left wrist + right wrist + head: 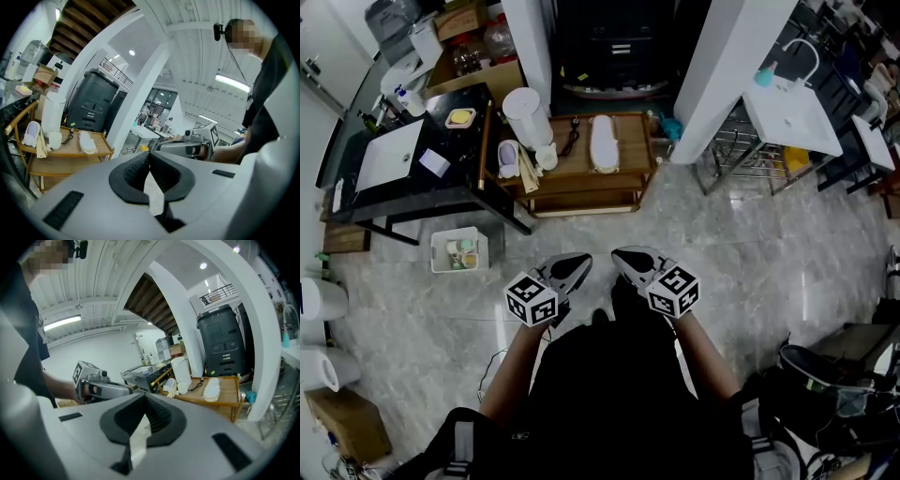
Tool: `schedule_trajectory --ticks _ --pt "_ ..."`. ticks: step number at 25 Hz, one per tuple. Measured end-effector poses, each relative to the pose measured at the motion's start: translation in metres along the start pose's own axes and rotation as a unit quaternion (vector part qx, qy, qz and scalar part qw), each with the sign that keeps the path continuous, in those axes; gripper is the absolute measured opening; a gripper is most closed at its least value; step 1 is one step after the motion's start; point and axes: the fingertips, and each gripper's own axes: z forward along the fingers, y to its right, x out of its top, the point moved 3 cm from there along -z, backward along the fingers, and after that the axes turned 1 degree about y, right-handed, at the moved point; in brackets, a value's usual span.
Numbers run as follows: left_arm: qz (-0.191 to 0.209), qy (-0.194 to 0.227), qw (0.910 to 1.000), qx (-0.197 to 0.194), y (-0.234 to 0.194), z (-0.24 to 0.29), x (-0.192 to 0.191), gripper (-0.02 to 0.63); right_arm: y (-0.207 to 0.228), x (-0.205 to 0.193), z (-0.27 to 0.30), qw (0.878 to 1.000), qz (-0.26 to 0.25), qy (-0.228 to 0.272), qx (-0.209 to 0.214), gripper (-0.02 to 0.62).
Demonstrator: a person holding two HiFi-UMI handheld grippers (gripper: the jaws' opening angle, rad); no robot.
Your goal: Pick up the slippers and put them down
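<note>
A long white slipper (602, 142) lies flat on the low wooden cart (581, 183), which stands on the far side of the floor. A second, pale lilac slipper (507, 157) leans at the cart's left end. Both show in the left gripper view, white slipper (87, 142) and lilac slipper (32, 133), and in the right gripper view, white slipper (212, 389) and lilac slipper (170, 385). My left gripper (575, 265) and right gripper (626, 258) hover side by side over the marble floor, well short of the cart. Both are shut and hold nothing.
A tall white cylinder (525, 114) and a black cable share the cart top. A black desk (422, 159) stands to its left, with a white basket (456, 249) on the floor below. A white pillar (727, 66) and a sink stand (792, 112) lie to the right.
</note>
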Motion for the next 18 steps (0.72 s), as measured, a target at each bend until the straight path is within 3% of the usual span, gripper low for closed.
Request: schedule_trajectory --ticks 9,18 --pt "-0.022 0.002 0.9997 0.012 -0.031 0.032 0.014 0.012 0.045 0.019 0.012 0.999 0.04 0.015 0.027 0.008" --pt "-0.034 0.004 0.9984 0.046 -0.073 0.067 0.042 0.012 0.11 0.045 0.041 0.998 0.034 -0.003 0.049 0.008"
